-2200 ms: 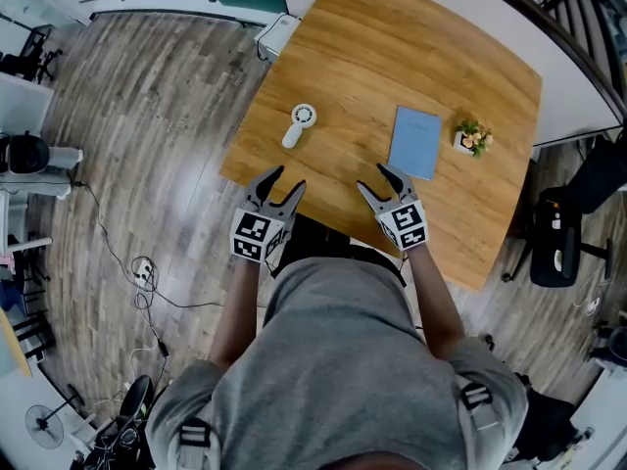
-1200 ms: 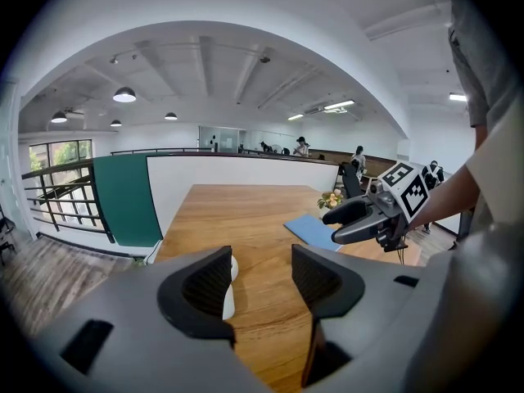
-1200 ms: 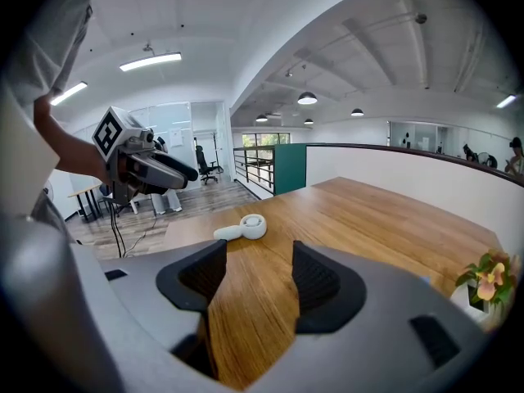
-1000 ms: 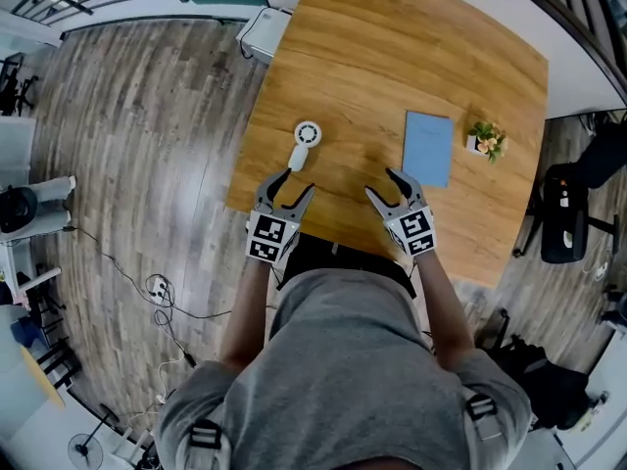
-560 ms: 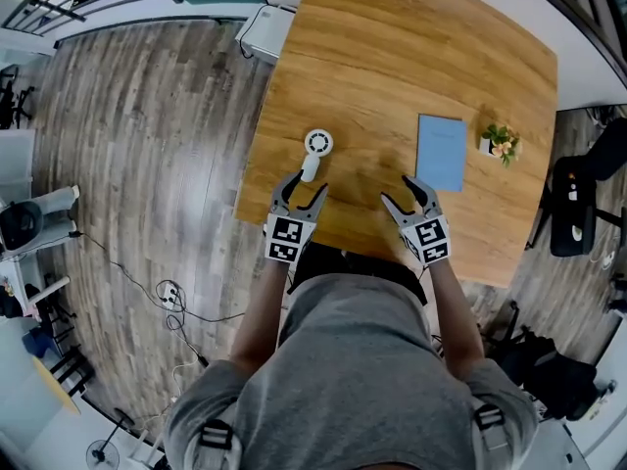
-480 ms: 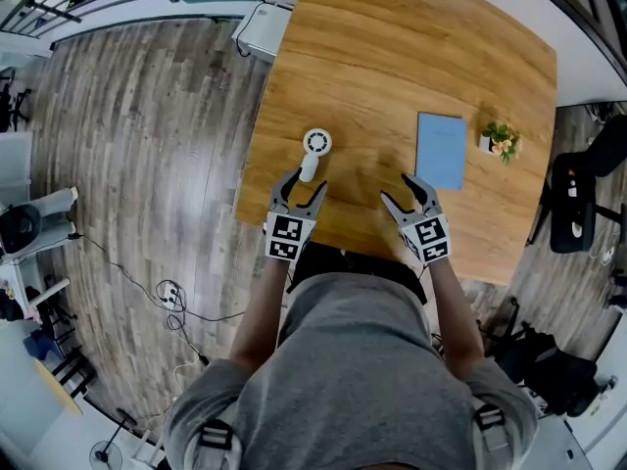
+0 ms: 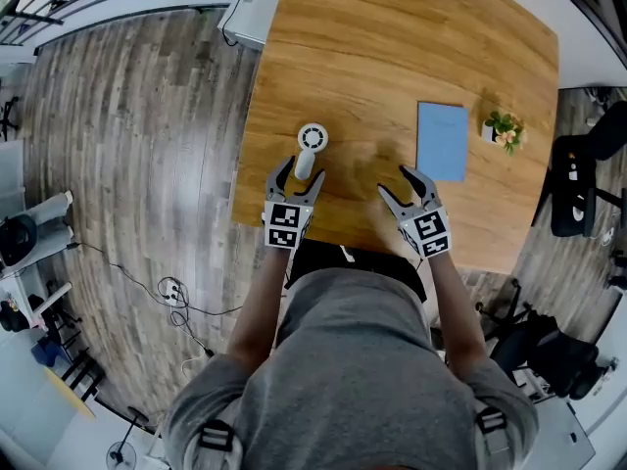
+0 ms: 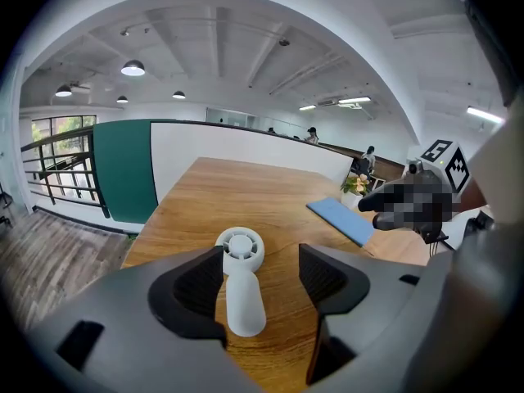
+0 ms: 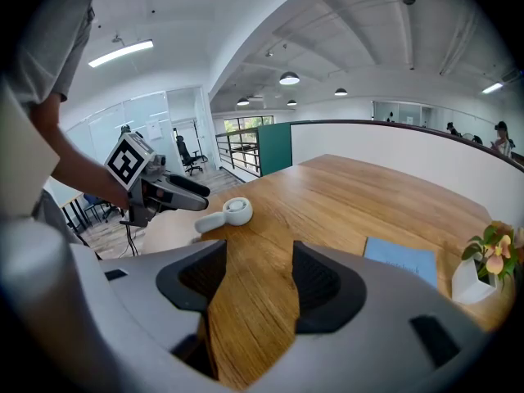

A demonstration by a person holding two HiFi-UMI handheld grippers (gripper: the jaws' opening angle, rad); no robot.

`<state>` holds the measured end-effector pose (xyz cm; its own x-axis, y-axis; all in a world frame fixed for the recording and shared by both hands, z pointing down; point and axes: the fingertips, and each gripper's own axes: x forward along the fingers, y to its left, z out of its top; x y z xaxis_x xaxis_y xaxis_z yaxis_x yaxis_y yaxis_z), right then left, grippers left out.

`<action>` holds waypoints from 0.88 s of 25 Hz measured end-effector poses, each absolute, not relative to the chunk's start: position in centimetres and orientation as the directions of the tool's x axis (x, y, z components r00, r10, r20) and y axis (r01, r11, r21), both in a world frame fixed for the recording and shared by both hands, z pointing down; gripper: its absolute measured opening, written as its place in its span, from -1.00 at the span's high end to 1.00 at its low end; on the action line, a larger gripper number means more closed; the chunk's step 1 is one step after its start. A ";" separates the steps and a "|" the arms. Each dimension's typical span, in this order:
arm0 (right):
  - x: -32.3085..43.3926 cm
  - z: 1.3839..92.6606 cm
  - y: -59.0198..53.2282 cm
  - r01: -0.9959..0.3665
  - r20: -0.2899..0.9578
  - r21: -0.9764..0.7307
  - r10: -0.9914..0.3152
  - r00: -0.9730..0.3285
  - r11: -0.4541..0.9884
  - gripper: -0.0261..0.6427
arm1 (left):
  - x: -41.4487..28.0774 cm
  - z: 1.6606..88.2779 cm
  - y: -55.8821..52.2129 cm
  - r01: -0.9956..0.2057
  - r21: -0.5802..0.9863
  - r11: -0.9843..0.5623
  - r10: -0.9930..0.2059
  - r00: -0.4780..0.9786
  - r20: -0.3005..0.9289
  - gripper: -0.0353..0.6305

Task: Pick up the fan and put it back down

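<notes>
Head view: the fan (image 7: 311, 149) lies flat on the wooden table (image 7: 392, 57). It is white, smooth plastic, with a round grilled head and a stubby rounded handle. The handle's near end sits between the two tips of the left gripper (image 7: 299, 177), which cuts off part of its outline. The right gripper (image 7: 395, 185) stands to the right of the fan, well apart from it. A flat blue notebook (image 7: 442, 141) and a small potted plant (image 7: 504, 128) lie further right of the fan.

Left gripper view: the left gripper (image 8: 264, 283) is opening, its ribbed dark pads either side of the fan (image 8: 240, 278). The handle lies close against the left pad; contact cannot be confirmed. The right pad is clear of it.

Right gripper view: the right gripper (image 9: 250, 281) is spread wide over bare wood grain. The fan (image 9: 225, 214) lies beyond, to the left, and the plant pot (image 9: 471, 281) is partly cut off.
</notes>
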<state>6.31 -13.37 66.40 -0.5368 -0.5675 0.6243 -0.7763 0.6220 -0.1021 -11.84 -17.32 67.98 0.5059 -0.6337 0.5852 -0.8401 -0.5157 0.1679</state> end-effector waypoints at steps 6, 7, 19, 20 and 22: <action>6.4 66.8 -13.6 -0.778 0.635 -0.107 -0.559 -0.533 0.620 0.14 | -11.3 68.6 -18.6 -0.837 0.164 -0.523 -0.630 0.508 0.588 -0.03; 6.3 67.0 -13.6 -0.777 0.638 -0.109 -0.556 -0.533 0.620 0.14 | -11.3 68.8 -18.8 -0.837 0.165 -0.522 -0.627 0.507 0.591 -0.04; 5.9 68.1 -14.3 -0.777 0.652 -0.121 -0.540 -0.532 0.618 0.14 | -10.6 71.0 -21.5 -0.848 0.151 -0.508 -0.620 0.482 0.619 -0.18; 5.8 68.2 -14.2 -0.777 0.654 -0.123 -0.539 -0.531 0.617 0.14 | -10.6 71.3 -21.7 -0.850 0.153 -0.504 -0.619 0.479 0.623 -0.19; 5.6 68.4 -14.3 -0.778 0.655 -0.128 -0.536 -0.532 0.615 0.14 | -10.6 71.6 -22.0 -0.854 0.159 -0.495 -0.617 0.474 0.628 -0.19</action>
